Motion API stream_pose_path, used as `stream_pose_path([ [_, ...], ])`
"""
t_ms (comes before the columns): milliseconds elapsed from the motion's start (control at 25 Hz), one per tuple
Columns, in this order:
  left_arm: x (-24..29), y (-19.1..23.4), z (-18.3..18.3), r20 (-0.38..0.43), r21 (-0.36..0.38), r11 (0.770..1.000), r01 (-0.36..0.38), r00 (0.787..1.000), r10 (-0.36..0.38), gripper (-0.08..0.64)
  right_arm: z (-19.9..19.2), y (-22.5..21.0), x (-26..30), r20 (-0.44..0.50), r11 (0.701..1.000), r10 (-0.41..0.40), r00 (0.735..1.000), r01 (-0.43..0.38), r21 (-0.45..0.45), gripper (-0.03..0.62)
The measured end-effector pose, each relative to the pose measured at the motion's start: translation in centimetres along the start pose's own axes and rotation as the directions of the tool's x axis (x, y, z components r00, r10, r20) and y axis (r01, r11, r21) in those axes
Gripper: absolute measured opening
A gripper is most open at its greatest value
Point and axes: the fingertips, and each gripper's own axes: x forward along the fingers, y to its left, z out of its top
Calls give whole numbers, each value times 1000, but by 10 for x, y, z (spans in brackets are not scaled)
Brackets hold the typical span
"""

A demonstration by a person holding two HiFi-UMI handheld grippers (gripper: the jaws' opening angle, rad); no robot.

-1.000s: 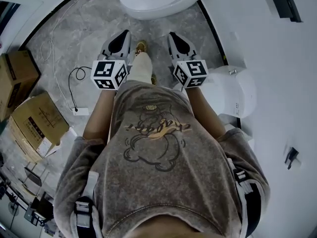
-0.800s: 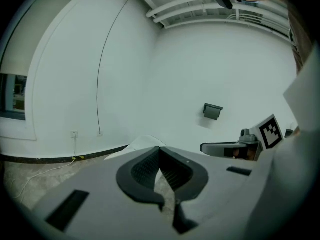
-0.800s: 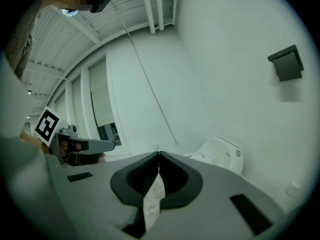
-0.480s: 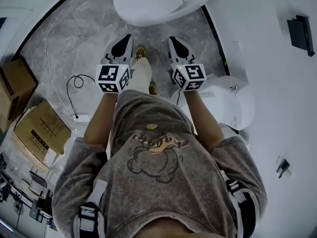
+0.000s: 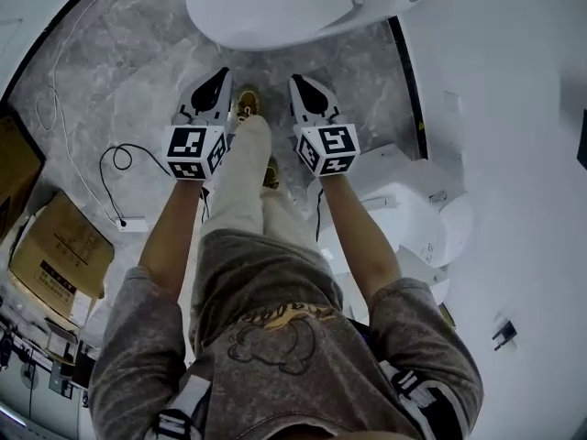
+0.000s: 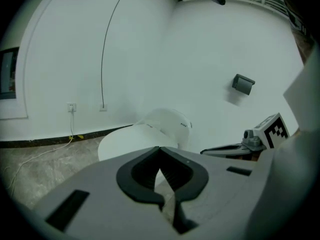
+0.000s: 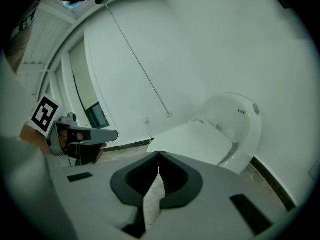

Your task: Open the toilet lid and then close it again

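Note:
The white toilet [image 5: 275,7] stands at the top of the head view with its lid [image 6: 131,143] down flat on the bowl. My left gripper [image 5: 218,75] and right gripper [image 5: 297,82] are held side by side in the air, a short way in front of the bowl's front edge, and touch nothing. Both point at the toilet. In the left gripper view my jaw tips [image 6: 160,148] meet with nothing between them. The right gripper [image 7: 159,154] is shut and empty too, with the lid [image 7: 192,143] beyond it.
Cardboard boxes [image 5: 55,246] lie at the left on the grey marble floor. A black cable [image 5: 117,159] runs to a white plug block. A second white fixture [image 5: 426,204] stands against the right wall. The person's leg [image 5: 243,168] is between the grippers.
Both grippers have sunk and moved forward toward the toilet, which now looms larger at the top of the head view. Their jaws have stayed shut.

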Motion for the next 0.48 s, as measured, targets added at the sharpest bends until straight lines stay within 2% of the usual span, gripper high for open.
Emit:
stream_pose_path([
  [200, 67, 32, -65, -42, -5, 1000, 1, 999, -1, 9, -59, -33, 62, -41, 1000, -5, 999, 6, 27, 28],
  [480, 123, 66, -148, -109, -44, 999, -12, 994, 7, 9, -122, -51, 122, -105, 999, 6, 994, -3, 32, 28],
])
